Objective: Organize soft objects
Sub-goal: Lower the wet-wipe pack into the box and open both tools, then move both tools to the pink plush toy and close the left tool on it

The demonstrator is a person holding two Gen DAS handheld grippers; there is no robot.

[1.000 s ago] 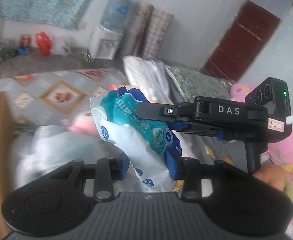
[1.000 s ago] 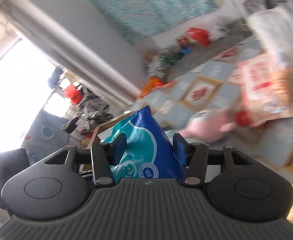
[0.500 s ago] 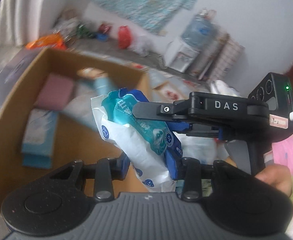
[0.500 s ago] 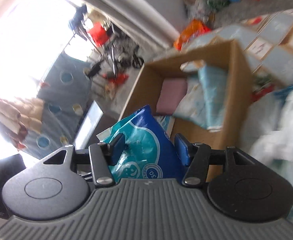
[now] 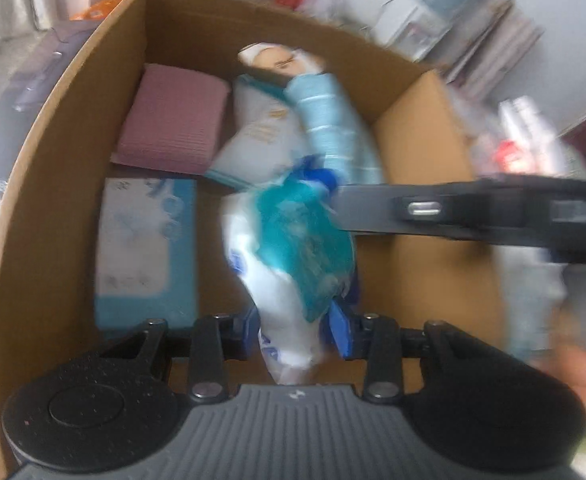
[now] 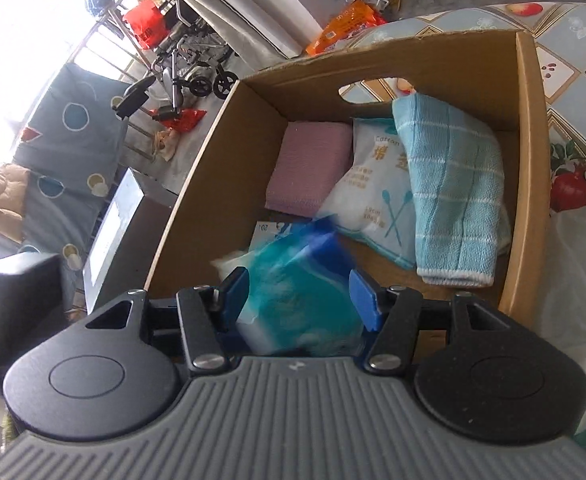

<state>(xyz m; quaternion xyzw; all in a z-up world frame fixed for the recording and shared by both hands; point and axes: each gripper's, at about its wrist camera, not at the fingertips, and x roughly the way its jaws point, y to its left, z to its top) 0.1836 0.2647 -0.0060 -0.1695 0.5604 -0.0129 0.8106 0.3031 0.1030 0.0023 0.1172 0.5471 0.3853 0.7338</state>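
A soft blue, teal and white plastic pack [image 5: 293,256] hangs over the open cardboard box [image 5: 53,128]. My left gripper [image 5: 293,330] is shut on its lower end. My right gripper [image 6: 299,300] holds the same pack [image 6: 301,296], its jaws spread wide around it; its arm [image 5: 453,212] crosses the left wrist view. In the box lie a pink folded cloth [image 6: 313,164], a white cotton-swab bag [image 6: 369,196], a light blue towel [image 6: 453,200] and a pale blue tissue pack [image 5: 145,248].
The box [image 6: 527,168] sits on a patterned cloth [image 6: 573,76]. White plastic bags [image 6: 573,320] lie right of it. A dark crate [image 6: 13,300] and a wheelchair [image 6: 189,64] stand to the left, beyond the box.
Both grippers have swung with the pack from beside the box to directly over its inside, tilting downward. The right jaws stand wider apart than before.
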